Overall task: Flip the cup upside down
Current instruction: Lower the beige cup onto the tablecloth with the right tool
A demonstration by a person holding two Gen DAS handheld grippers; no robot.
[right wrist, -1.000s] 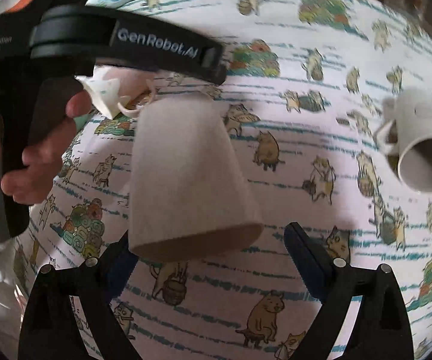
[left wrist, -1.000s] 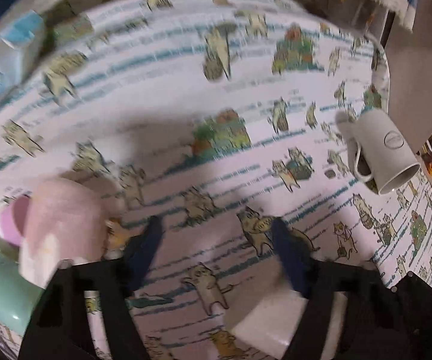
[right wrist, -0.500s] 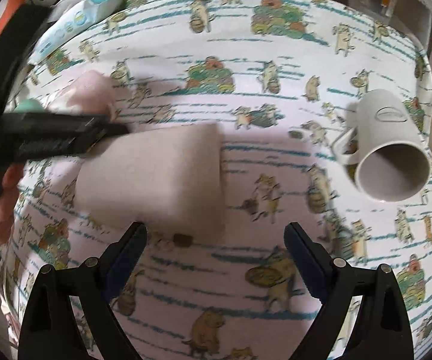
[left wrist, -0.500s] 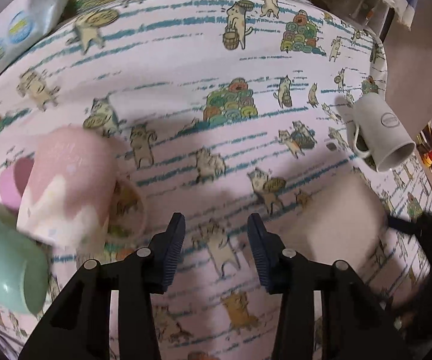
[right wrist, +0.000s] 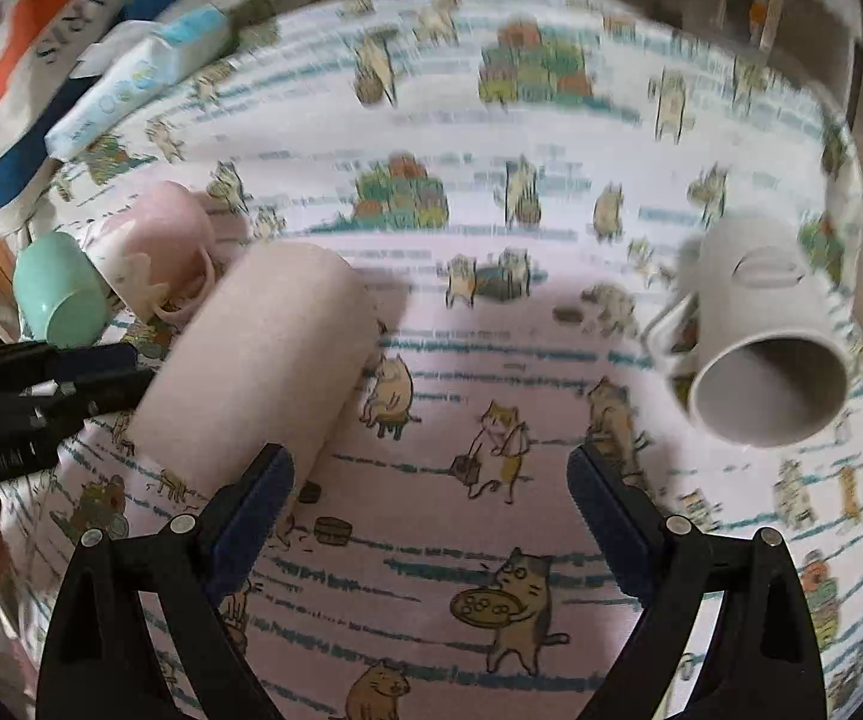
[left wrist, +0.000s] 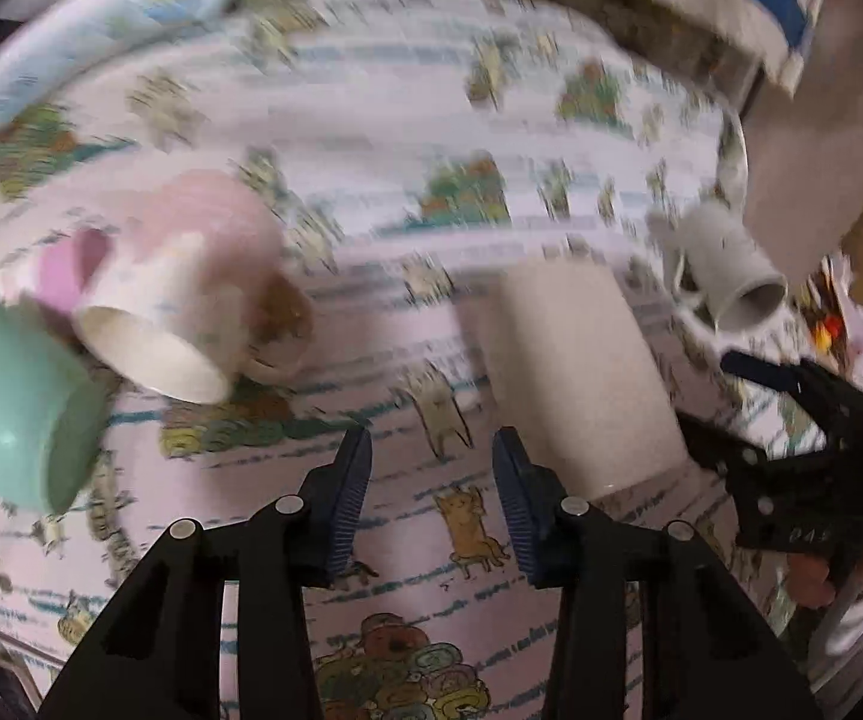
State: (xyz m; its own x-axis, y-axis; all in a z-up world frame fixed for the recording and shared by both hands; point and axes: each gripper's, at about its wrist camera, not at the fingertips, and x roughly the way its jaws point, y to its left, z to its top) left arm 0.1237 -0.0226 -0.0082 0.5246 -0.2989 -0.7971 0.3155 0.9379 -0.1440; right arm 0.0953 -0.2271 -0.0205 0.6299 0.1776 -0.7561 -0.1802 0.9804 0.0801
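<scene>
Bare cloth on the tabletop lies between the beige cup, mouth down, and the grey mug near the right edge. Right hand-held gripper gapes wide, empty; left hand-held gripper narrow, empty.

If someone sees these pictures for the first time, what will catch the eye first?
Probably the beige cup, standing mouth down at centre-left on the cat-print tablecloth, free of both grippers. Next, the grey mug on its side at right, mouth toward the camera, and the pink mug and green cup tipped together at far left.
</scene>
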